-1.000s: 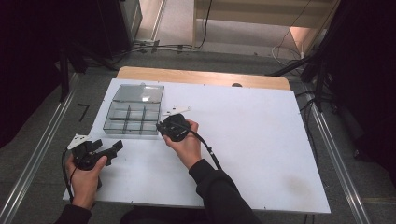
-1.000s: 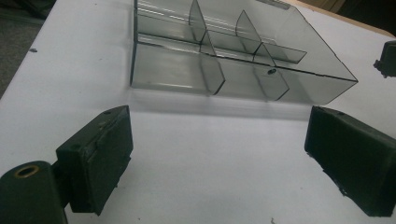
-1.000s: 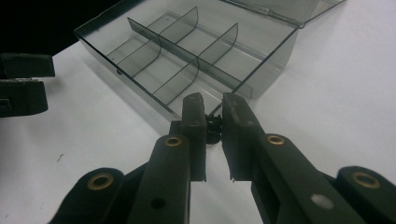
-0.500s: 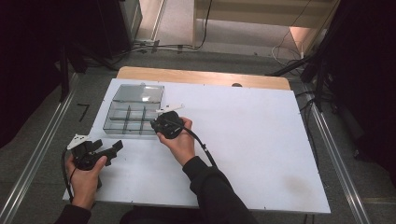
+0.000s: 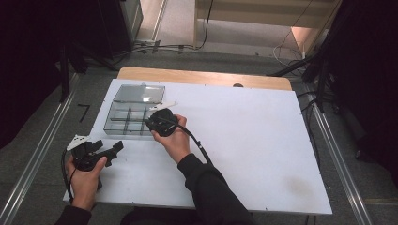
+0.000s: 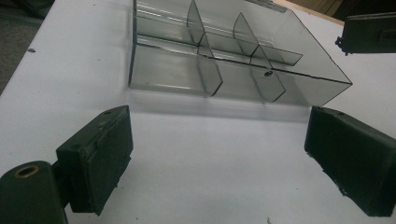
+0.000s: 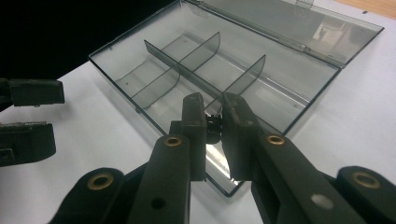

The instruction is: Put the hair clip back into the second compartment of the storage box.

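A clear plastic compartment box [image 5: 109, 123] lies open at the table's left rear, its lid [image 5: 141, 93] folded back. My right gripper [image 5: 151, 123] hovers over the box's near right corner. In the right gripper view its jaws [image 7: 214, 106] are shut on a small black part [image 7: 213, 126], above the box's front rim [image 7: 261, 156] and its dividers. My left gripper [image 5: 110, 146] rests near the table's front left, apart from the box. In the left gripper view it [image 6: 217, 126] stands wide open with nothing between the jaws, facing the box wall [image 6: 177, 77].
The white tabletop [image 5: 253, 140] stretches to the right of the box, with a wooden strip [image 5: 202, 77] along its far edge. A cable [image 5: 197, 143] trails from the right gripper along the forearm. Metal rails [image 5: 42, 140] run beside the table on the floor.
My right hand has shifted left with the small black part, from beside the box to over its near right corner. The left hand has stayed put.
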A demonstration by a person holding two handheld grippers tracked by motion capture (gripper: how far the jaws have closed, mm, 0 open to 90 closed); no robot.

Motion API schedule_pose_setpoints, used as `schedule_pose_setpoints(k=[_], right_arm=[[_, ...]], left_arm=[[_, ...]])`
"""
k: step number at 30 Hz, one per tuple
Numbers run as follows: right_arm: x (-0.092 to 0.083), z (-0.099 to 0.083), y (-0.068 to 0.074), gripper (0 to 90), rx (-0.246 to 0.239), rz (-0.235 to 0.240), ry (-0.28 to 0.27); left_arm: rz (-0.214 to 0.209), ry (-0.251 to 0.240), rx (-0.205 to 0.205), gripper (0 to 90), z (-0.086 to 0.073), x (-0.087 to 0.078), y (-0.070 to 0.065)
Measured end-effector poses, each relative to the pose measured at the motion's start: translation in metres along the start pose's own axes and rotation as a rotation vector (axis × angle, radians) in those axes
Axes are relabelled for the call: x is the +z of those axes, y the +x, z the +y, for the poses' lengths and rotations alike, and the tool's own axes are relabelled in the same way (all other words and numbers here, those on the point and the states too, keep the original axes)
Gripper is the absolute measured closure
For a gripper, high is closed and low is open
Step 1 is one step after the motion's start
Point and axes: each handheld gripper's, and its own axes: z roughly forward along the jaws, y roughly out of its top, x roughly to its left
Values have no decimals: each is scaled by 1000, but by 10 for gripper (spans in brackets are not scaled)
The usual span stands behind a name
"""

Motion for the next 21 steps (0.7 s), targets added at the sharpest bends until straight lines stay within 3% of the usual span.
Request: schedule_pose_setpoints(k=[12, 21], right_arm=[[16, 11, 5, 776, -10, 2, 5], [29, 15, 2, 776, -12, -13, 16]], left_arm=[[0, 0, 1, 87, 0, 0, 0], [-3, -1, 0, 87, 0, 0, 1]])
